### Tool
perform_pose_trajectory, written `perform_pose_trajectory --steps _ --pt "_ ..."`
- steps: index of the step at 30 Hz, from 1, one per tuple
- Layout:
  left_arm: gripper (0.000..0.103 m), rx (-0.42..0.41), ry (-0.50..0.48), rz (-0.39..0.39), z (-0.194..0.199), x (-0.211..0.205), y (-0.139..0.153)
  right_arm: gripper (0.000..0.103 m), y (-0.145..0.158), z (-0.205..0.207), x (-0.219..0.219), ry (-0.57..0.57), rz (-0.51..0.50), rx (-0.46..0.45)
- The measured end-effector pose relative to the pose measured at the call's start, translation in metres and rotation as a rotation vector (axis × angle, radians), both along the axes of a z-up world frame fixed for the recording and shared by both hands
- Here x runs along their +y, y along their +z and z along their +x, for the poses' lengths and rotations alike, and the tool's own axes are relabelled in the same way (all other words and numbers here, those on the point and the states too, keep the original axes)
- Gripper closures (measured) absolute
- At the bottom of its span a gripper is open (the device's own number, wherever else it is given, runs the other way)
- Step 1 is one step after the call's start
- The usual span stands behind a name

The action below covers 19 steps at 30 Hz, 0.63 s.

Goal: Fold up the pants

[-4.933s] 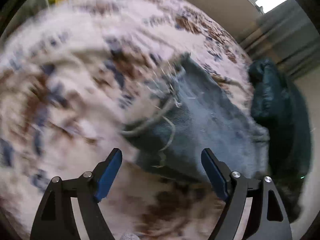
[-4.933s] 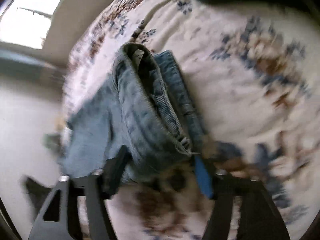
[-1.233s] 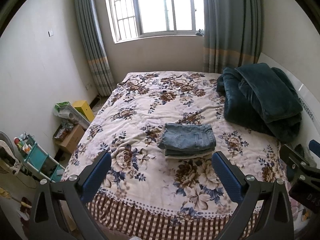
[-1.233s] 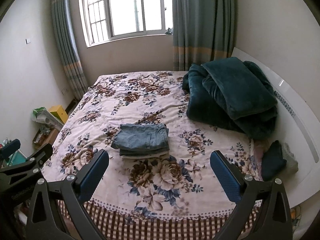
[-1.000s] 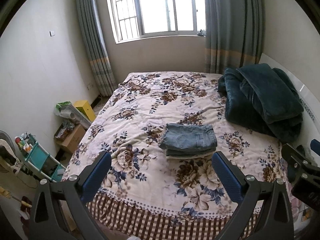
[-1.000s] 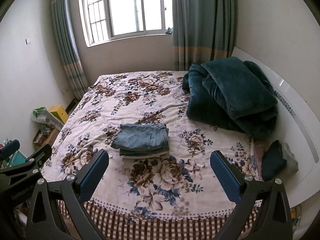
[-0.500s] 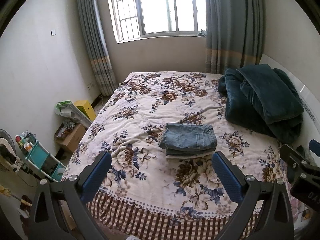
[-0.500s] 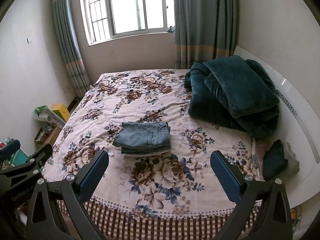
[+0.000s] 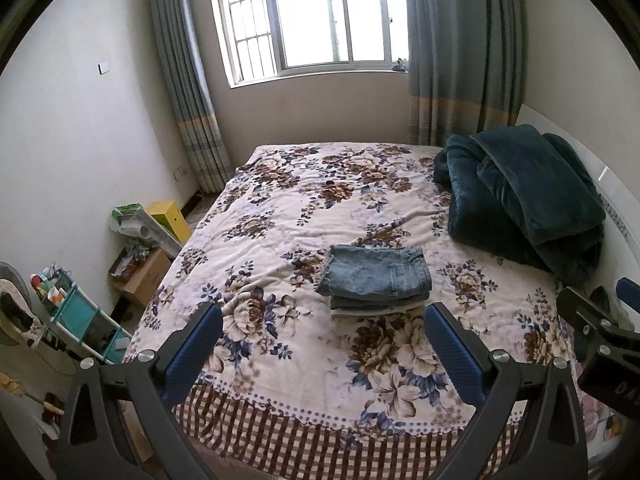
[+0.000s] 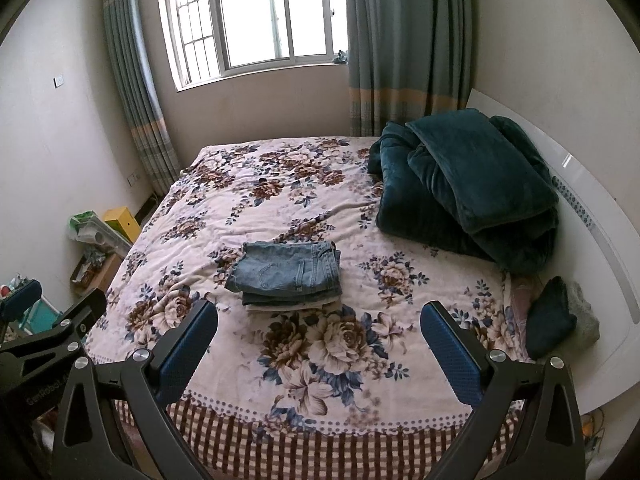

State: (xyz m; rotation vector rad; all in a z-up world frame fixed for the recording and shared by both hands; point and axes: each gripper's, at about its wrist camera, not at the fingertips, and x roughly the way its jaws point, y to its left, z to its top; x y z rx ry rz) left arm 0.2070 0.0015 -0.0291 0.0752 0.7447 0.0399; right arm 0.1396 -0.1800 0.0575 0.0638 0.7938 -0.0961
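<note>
The blue denim pants (image 9: 376,278) lie folded in a neat rectangular stack in the middle of the floral bed cover (image 9: 280,240); they also show in the right wrist view (image 10: 286,272). My left gripper (image 9: 322,350) is open and empty, held back from the bed's near edge, well short of the pants. My right gripper (image 10: 318,346) is open and empty too, likewise back from the bed. The right gripper's body shows at the right edge of the left wrist view (image 9: 600,344); the left gripper's body shows at the left edge of the right wrist view (image 10: 44,340).
A dark green blanket (image 9: 520,204) is piled at the bed's right side by the white headboard (image 10: 592,216). A small dark cloth bundle (image 10: 554,312) lies near it. Boxes (image 9: 144,276) and a teal shelf (image 9: 76,316) stand on the floor left of the bed. A curtained window (image 9: 316,16) is behind.
Several seconds ago both grippers were close over the denim on the bed. Over the last second both views hold nearly still, far back, with the pants folded and lying free.
</note>
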Motion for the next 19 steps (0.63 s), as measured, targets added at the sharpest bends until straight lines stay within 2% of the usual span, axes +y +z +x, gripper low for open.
perform_pose_trajectory --steps 19 --pt "0.000 0.010 -0.007 -0.008 0.0022 -0.0002 -0.0051 0.000 -0.0044 -0.0104 -0.0030 0.006 -0.001 0.008"
